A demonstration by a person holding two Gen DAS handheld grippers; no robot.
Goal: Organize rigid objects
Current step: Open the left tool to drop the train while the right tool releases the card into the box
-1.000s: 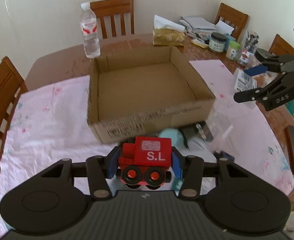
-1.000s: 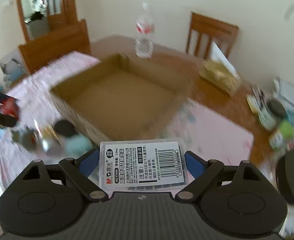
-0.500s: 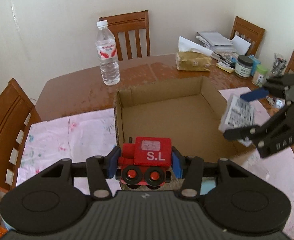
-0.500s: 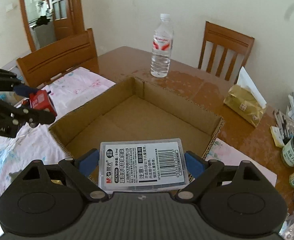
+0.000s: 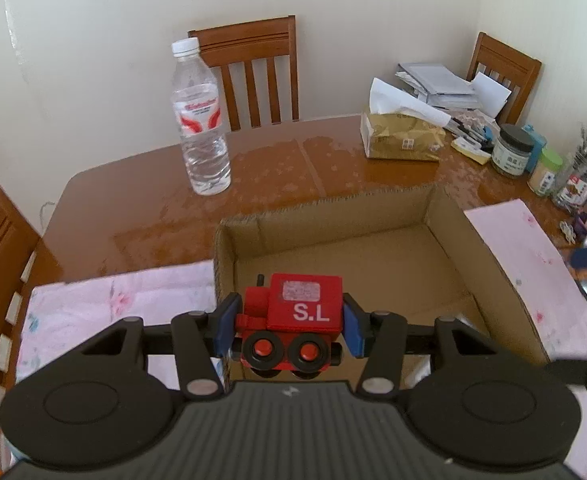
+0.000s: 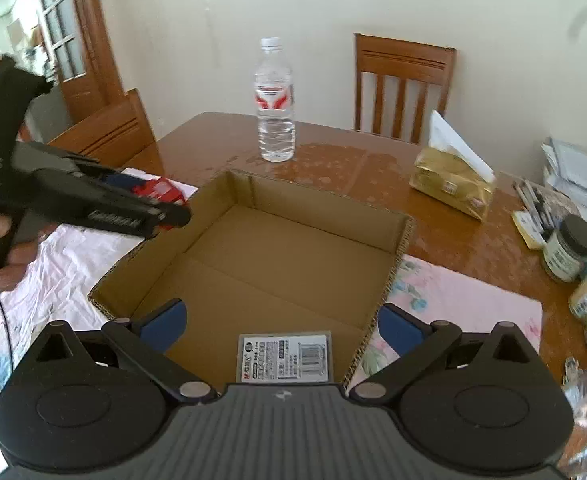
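Our left hand-held gripper (image 5: 289, 326) is clamped tight on the red toy train (image 5: 293, 320), with one blue pad on each side of it. We hold the train in the air over the near left corner of the cardboard box (image 5: 489, 248). Our right hand-held gripper (image 6: 279, 326) is opening wide, and nothing sits between its blue pads. The flat white case (image 6: 284, 357) lies below it on the box floor, near the front wall, so we think we just need to pull that hand away. What could go wrong? The two hand-held grippers are close together over one small box, so they could bump if both move at once. The train sits near the box edge. If we let go too soon, it could hit the wall and tumble out onto the pink cloth (image 5: 105, 312). It has wheels, so it could roll on the box floor and knock the case. If we push down on a wall, the light box could slide on the desk (image 5: 277, 168) toward the water bottle (image 5: 201, 120), which could tip over.
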